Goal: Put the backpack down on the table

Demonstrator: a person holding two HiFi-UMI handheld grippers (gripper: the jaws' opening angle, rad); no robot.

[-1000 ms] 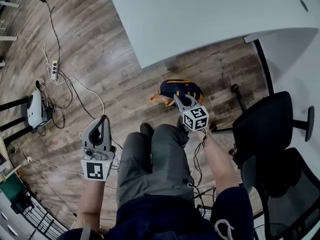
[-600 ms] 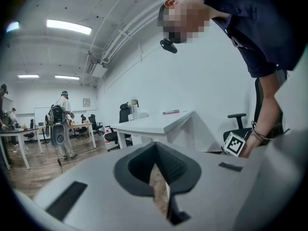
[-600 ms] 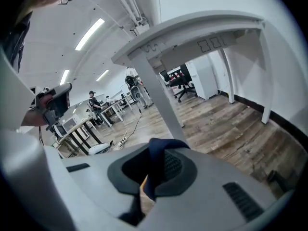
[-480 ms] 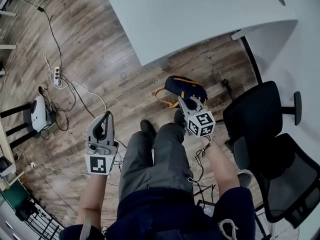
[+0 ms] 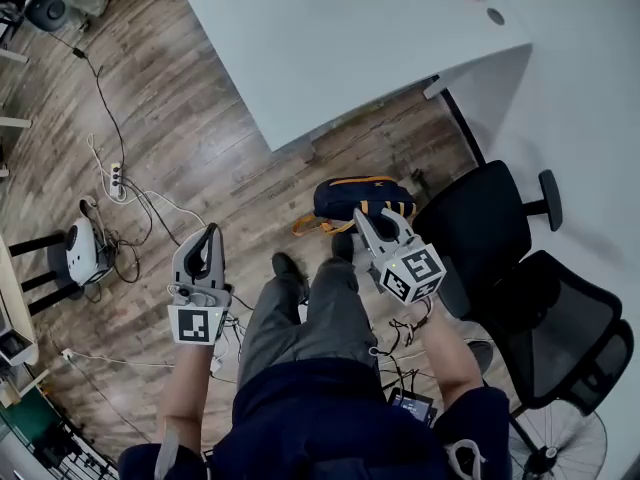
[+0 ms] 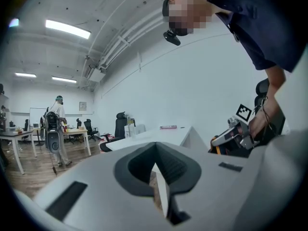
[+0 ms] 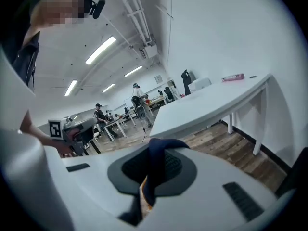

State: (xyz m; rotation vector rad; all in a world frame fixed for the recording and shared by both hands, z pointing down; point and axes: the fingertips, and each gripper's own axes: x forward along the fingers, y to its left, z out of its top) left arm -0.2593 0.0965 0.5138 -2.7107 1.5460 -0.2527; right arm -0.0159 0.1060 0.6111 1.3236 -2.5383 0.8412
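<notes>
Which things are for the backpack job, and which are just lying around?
For the job: dark blue fabric backpack with orange trim, white table, right gripper holding its strap.
Lying about: black office chairs, white power strip, tangled floor cables.

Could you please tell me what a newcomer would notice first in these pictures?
A navy backpack with orange trim hangs above the wooden floor, its strap clamped in the right tongs, near the middle of the head view. The big white table fills the top beyond it, and the left tongs hang shut and empty at lower left.
</notes>
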